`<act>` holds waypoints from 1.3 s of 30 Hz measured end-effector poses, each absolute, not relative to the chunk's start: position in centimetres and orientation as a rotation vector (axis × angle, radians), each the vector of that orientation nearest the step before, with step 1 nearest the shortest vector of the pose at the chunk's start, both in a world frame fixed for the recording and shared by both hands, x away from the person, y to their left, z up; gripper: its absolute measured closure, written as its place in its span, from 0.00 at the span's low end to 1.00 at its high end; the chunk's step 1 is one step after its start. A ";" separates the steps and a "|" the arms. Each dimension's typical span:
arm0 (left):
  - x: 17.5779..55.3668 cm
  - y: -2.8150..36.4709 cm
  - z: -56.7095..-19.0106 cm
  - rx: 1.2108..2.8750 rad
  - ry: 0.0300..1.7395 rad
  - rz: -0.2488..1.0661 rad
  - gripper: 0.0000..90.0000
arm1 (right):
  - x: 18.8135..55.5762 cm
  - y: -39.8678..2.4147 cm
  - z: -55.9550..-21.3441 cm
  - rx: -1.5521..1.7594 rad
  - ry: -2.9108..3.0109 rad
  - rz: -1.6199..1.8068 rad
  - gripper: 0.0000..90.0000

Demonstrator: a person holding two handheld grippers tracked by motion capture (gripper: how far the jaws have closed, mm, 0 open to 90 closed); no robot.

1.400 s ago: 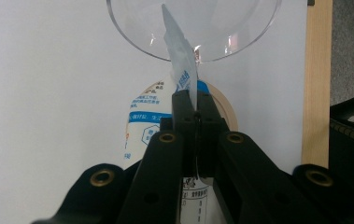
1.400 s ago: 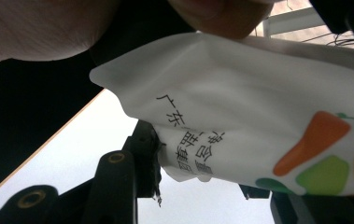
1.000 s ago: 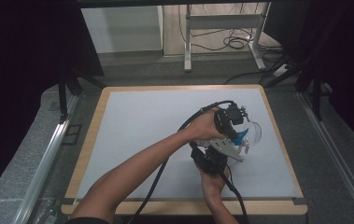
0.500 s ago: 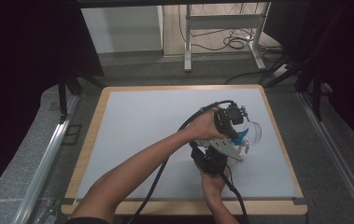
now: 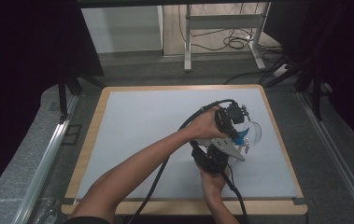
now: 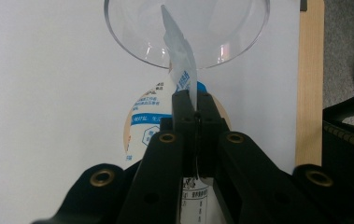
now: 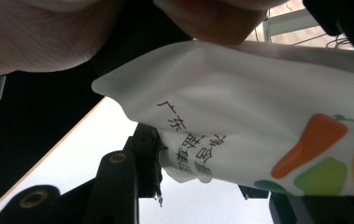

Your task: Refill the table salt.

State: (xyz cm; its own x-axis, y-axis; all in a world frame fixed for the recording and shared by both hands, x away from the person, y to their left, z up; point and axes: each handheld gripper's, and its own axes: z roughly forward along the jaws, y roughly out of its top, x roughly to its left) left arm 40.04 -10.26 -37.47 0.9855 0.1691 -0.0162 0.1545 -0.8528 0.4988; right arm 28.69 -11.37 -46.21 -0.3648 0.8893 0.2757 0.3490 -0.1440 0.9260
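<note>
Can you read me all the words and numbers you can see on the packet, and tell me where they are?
"广东": black print on the white pouch, right gripper view, seen turned.
Further black characters below it on the same pouch: turned and partly hidden, not readable for sure.
Blue print on the pouch's corner and round label, left gripper view: too small and blurred to read.
Clear bowl: no writing to be seen.
No numbers can be read.

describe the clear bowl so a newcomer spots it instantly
Start at the white mat on the wood-edged table; go to its right side, just beyond the two grippers. The clear bowl sits there, round and see-through, with the pouch tip over its rim. It is the one transparent thing there.
</note>
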 end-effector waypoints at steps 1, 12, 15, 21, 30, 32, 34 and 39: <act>40.0 -10.3 -37.5 2.609 0.229 0.037 1.00 | 28.7 -11.4 -46.2 1.392 1.663 1.529 0.65; 40.0 -10.3 -37.5 2.614 0.225 0.036 1.00 | 28.6 -11.4 -46.2 1.381 1.668 1.524 0.65; 40.0 -10.3 -37.5 2.616 0.225 0.035 1.00 | 28.6 -11.4 -46.2 1.384 1.667 1.524 0.65; 39.9 -10.4 -37.7 2.623 0.224 0.033 1.00 | 28.5 -11.4 -46.3 1.387 1.665 1.528 0.65; 40.0 -10.6 -38.0 2.635 0.235 0.031 1.00 | 28.7 -11.6 -46.5 1.419 1.671 1.553 0.65; 40.1 -10.6 -38.0 2.635 0.234 0.031 1.00 | 28.7 -11.6 -46.5 1.419 1.671 1.554 0.65; 40.1 -10.6 -37.9 2.634 0.233 0.032 1.00 | 28.7 -11.6 -46.5 1.417 1.669 1.556 0.65; 40.0 -10.6 -37.9 2.632 0.230 0.029 1.00 | 28.6 -11.7 -46.4 1.417 1.667 1.556 0.65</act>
